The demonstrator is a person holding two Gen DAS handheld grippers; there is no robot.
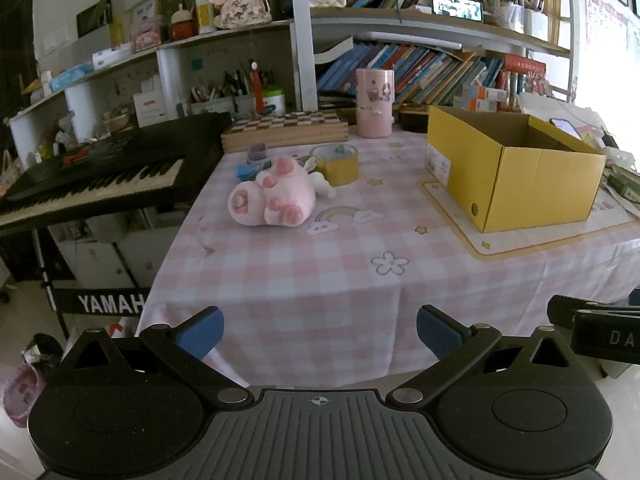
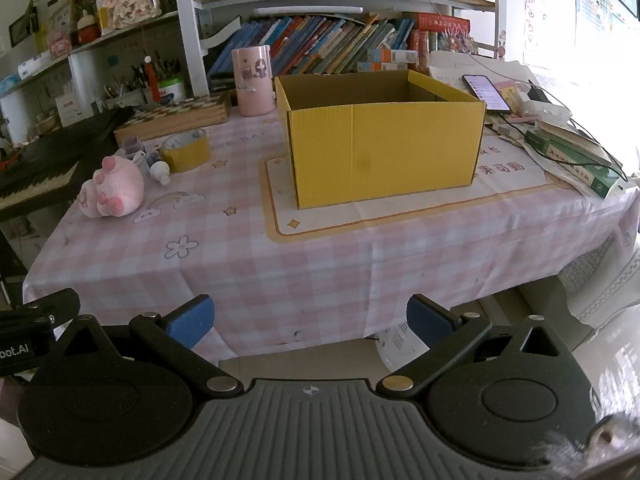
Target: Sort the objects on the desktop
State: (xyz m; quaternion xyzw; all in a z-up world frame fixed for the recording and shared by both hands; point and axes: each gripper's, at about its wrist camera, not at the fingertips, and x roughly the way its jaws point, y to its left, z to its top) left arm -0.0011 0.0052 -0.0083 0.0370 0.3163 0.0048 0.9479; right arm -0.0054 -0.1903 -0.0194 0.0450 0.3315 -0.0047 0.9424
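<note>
Soft, fuzzy pink plush on the toy [image 1: 272, 196]. Matt corrugated yellow cardboard for the box [image 2: 384, 152]. Thin checked cloth, creased at the edge, over the worktop [image 1: 320, 292]. Glossy yellow film on the tape roll [image 1: 336, 164]. Bare grained wood on the chessboard case [image 1: 284, 132]. Matt black plastic, blue rubbery pads [image 1: 200, 332] and shiny metal rivets on each hand-held gripper.

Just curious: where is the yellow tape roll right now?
The yellow tape roll stands left of the yellow box, just behind the pink plush toy.
</note>
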